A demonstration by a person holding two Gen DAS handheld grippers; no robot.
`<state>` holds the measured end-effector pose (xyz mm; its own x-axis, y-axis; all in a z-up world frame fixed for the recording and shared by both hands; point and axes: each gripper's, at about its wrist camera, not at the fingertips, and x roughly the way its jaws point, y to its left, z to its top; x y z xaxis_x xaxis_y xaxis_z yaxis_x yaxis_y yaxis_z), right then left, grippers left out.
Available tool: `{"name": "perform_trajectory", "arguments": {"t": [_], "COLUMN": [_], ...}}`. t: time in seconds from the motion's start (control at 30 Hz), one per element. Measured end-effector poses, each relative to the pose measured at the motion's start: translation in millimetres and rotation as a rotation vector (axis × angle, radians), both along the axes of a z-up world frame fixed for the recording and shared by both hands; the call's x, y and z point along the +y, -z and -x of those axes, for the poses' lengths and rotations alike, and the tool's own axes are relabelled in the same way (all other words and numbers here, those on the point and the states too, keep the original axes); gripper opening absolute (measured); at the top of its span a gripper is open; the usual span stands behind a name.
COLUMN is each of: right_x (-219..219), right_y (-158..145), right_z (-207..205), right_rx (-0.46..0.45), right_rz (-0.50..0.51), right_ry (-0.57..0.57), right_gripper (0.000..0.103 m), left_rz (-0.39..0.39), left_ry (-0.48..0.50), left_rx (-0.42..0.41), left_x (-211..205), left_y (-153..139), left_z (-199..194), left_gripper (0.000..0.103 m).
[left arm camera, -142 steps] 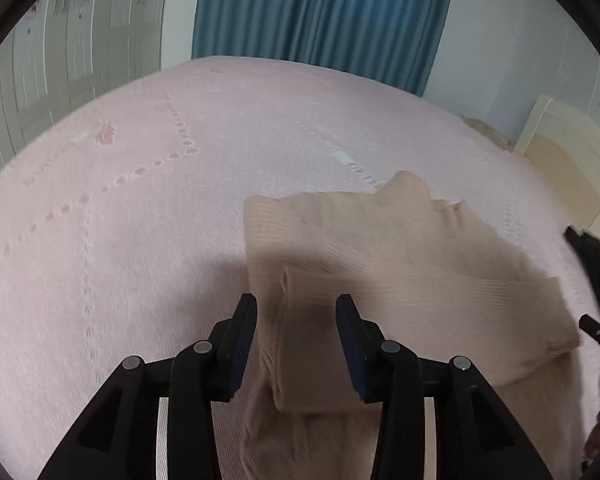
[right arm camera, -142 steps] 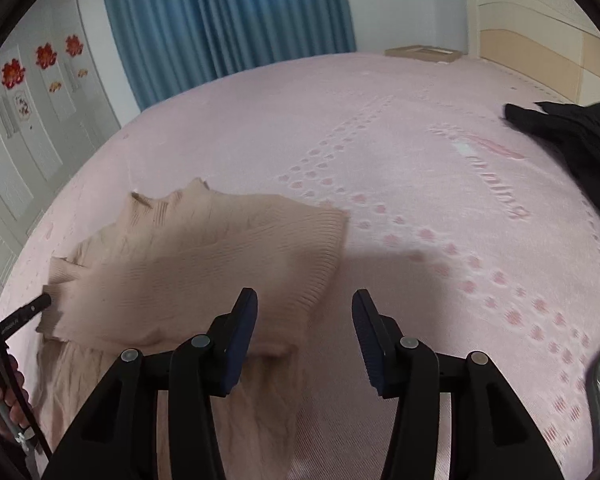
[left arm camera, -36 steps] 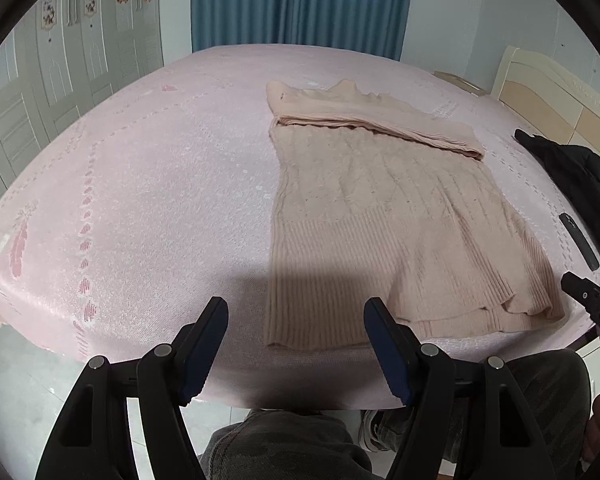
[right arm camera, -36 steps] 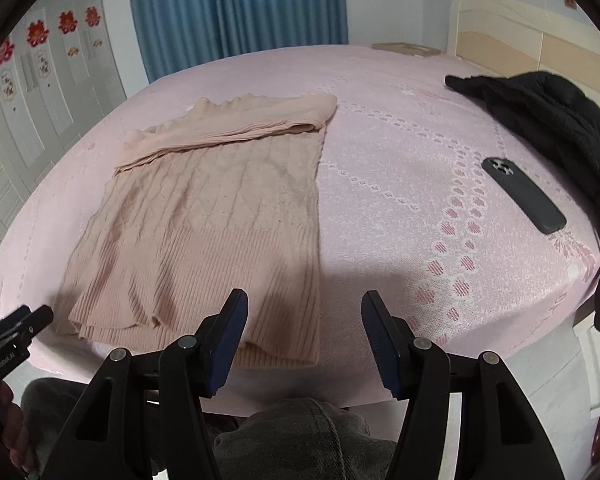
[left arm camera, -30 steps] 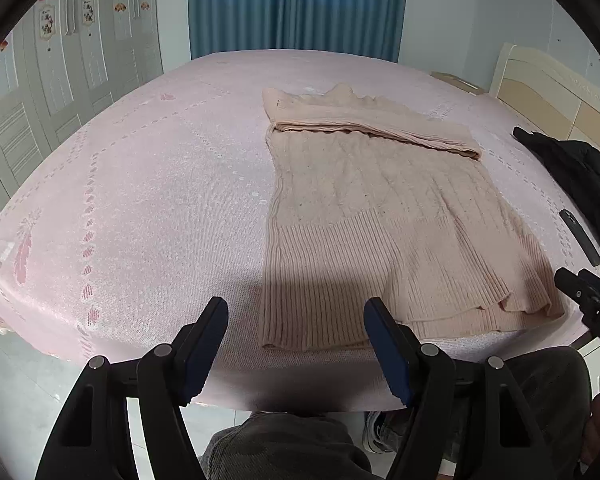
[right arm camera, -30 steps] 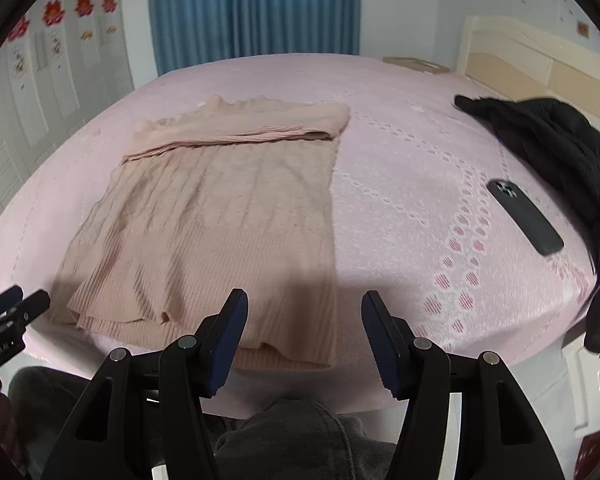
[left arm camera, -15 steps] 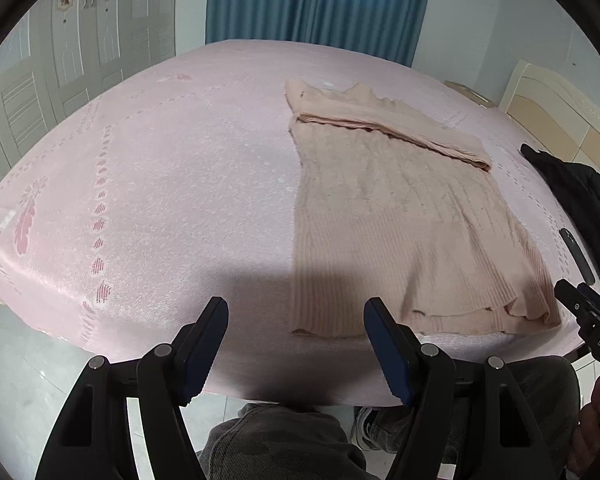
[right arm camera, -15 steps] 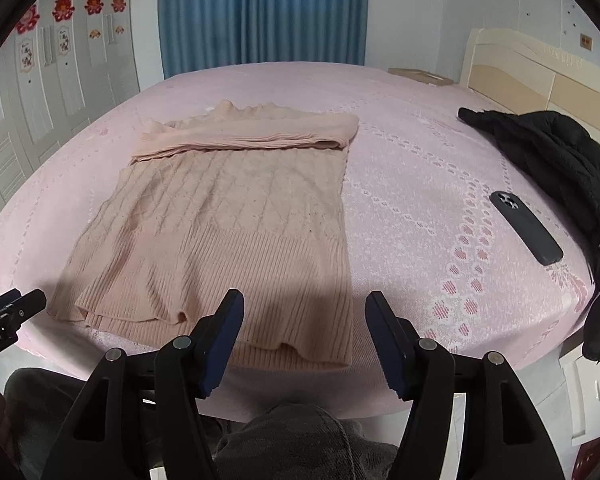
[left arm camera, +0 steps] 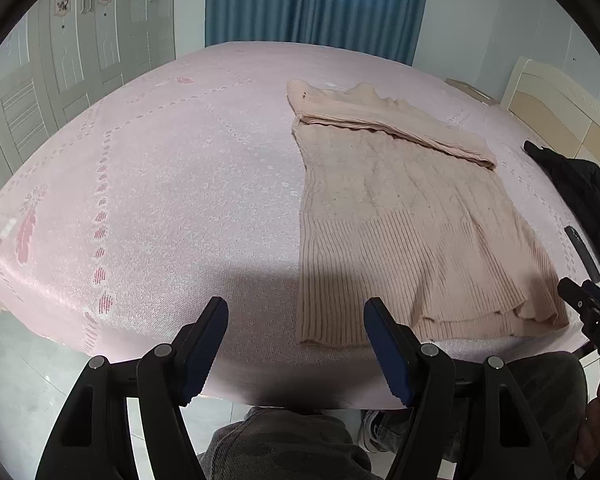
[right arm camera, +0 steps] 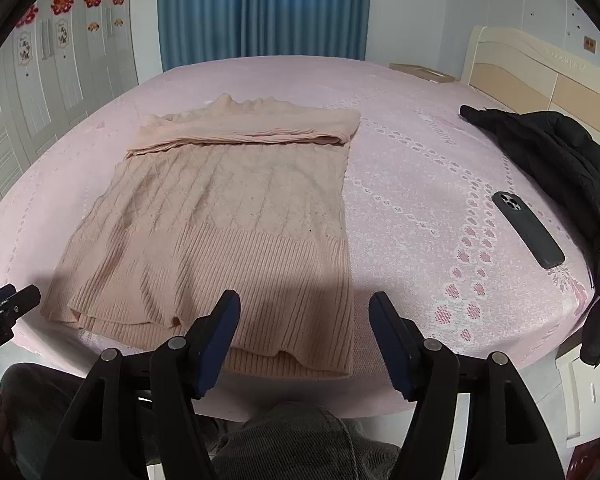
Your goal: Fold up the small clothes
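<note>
1. Surface: a bed with a pink patterned bedspread [right arm camera: 412, 184] fills both views; its near edge runs just beyond the gripper tips.
2. Task item: a beige knitted sweater [right arm camera: 228, 216] [left arm camera: 404, 216] lies flat on the bedspread, hem toward the near edge, collar at the far end. Its sleeves are folded across the upper body as a band. The lower part is ribbed, the middle has a diamond cable pattern.
3. Hem: the near right corner of the hem reaches the edge of the bed; the near left corner shows two layers slightly offset.
4. Left gripper [left arm camera: 296, 344]: jaws stand wide apart with nothing between them. It hangs above the near bed edge, clear of the fabric; the near left hem corner appears just beyond its right finger.
5. Right gripper [right arm camera: 304, 340]: jaws wide apart and have just been opening further; nothing is gripped. The near right hem of the sweater appears between the fingers, but the pads do not press on it.
6. Other items: a dark phone [right arm camera: 528, 230] lies on the bedspread to the right of the sweater, well apart from it. A black jacket [right arm camera: 560, 160] lies further right, partly hanging over the bed edge.
7. Surroundings: blue curtains [right arm camera: 264, 8] at the far wall, white wardrobe doors [left arm camera: 72, 72] on the left, a cream headboard [right arm camera: 540, 76] on the right.
8. Person: trouser-clad legs [right arm camera: 296, 444] show below both grippers, at the near bed edge.
</note>
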<state>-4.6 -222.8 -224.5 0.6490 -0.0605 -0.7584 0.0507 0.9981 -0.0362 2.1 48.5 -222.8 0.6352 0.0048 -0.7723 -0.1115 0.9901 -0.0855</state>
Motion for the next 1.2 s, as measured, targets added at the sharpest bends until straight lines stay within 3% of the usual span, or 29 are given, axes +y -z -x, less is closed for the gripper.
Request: {"name": "perform_trajectory", "arguments": {"t": [0.53, 0.77, 0.9, 1.03, 1.1, 1.2], "right_x": [-21, -40, -46, -42, -36, -25], "right_y": [5, 20, 31, 38, 38, 38], "right_z": [-3, -15, -23, -28, -29, -28], "right_rx": [0.043, 0.133, 0.194, 0.234, 0.234, 0.23], "right_rz": [-0.045, -0.127, -0.178, -0.177, -0.151, -0.118], "right_ry": [0.036, 0.055, 0.043, 0.007, -0.015, -0.057], "right_gripper": [0.069, 0.069, 0.067, 0.049, 0.042, 0.016], "left_rz": [0.015, 0.043, 0.056, 0.07, 0.074, 0.103], "left_ry": [0.0, 0.019, 0.056, 0.069, 0.08, 0.099], "left_rx": [0.026, 0.086, 0.132, 0.146, 0.145, 0.138], "left_x": [0, 2, -1, -3, -5, -6], "left_y": [4, 13, 20, 22, 23, 23], "left_z": [-2, -12, -21, -25, -26, -25], "left_gripper": [0.068, 0.068, 0.059, 0.048, 0.036, 0.014]}}
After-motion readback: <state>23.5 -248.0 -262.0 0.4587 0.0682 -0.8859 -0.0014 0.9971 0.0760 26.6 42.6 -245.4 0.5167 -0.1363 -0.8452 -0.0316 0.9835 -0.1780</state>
